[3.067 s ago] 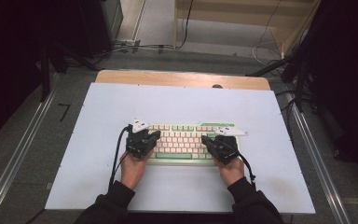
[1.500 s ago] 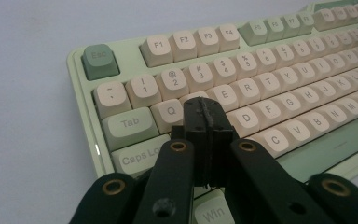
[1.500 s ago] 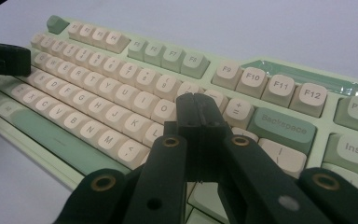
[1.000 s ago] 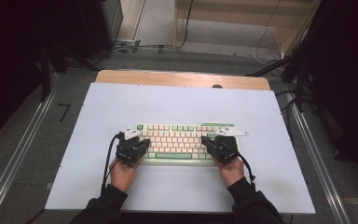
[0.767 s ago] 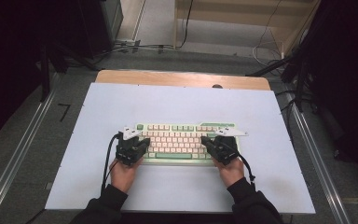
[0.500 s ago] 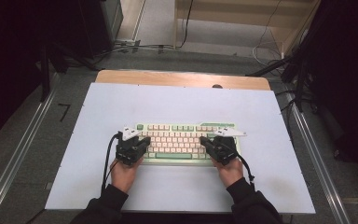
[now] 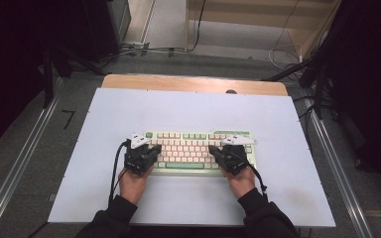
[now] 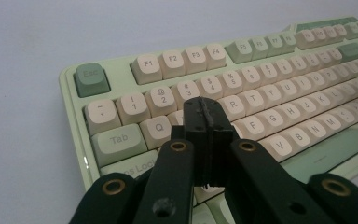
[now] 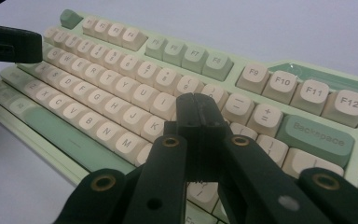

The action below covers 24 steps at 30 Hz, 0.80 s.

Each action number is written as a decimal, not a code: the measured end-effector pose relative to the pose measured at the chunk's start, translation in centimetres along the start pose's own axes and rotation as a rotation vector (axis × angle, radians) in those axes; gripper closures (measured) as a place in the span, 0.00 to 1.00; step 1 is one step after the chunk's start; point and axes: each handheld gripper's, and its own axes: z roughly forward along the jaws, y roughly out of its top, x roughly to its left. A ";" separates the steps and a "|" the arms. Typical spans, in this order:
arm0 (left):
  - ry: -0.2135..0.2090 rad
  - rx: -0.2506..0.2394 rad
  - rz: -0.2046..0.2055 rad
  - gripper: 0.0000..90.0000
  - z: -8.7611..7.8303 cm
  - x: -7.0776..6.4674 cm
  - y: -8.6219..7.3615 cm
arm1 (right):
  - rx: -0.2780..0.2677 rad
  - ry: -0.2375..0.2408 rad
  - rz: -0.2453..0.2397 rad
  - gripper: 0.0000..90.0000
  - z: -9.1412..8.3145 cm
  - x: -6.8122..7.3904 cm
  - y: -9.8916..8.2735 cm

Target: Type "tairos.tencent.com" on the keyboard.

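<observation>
A pale green keyboard (image 7: pixel 198 148) with cream and green keys lies in the middle of the white table. My left gripper (image 7: pixel 140 154) hovers over its left end, jaws shut together with nothing between them; in the left gripper view its tip (image 8: pixel 204 109) sits above the W key area of the keyboard (image 8: pixel 261 88). My right gripper (image 7: pixel 232 154) is over the right part of the keys, also shut and empty; in the right gripper view its tip (image 9: pixel 196 105) points at the keys near O and P on the keyboard (image 9: pixel 121 74).
The white table top (image 7: pixel 188 111) has bare surface all round the keyboard, with a wooden strip (image 7: pixel 193 83) along its far edge. Metal rails (image 7: pixel 20 163) run along both sides on the floor. Cables trail from both grippers toward the person's sleeves.
The left gripper slid leftward along the keyboard from about three seconds ago to one second ago. Over the last second both grippers stayed nearly still.
</observation>
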 end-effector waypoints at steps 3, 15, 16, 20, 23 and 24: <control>-0.001 -0.001 0.002 1.00 0.0 0.1 0.0 | 0.002 0.002 -0.002 0.98 0.1 0.1 0.1; -0.001 -0.004 0.002 1.00 0.1 0.0 0.0 | 0.002 0.016 -0.015 0.98 0.9 0.7 0.6; -0.001 -0.004 0.001 1.00 0.1 0.0 0.0 | 0.002 0.017 -0.015 0.98 0.9 0.8 0.6; 0.001 -0.006 0.000 1.00 0.1 0.0 0.0 | -0.002 0.016 -0.011 0.98 1.1 0.9 0.8; 0.002 -0.004 0.000 1.00 0.1 0.0 0.0 | 0.000 0.019 -0.018 0.98 1.3 1.1 0.9; 0.002 -0.005 0.000 1.00 0.1 0.0 0.0 | 0.002 0.018 -0.018 0.98 1.4 1.2 0.9</control>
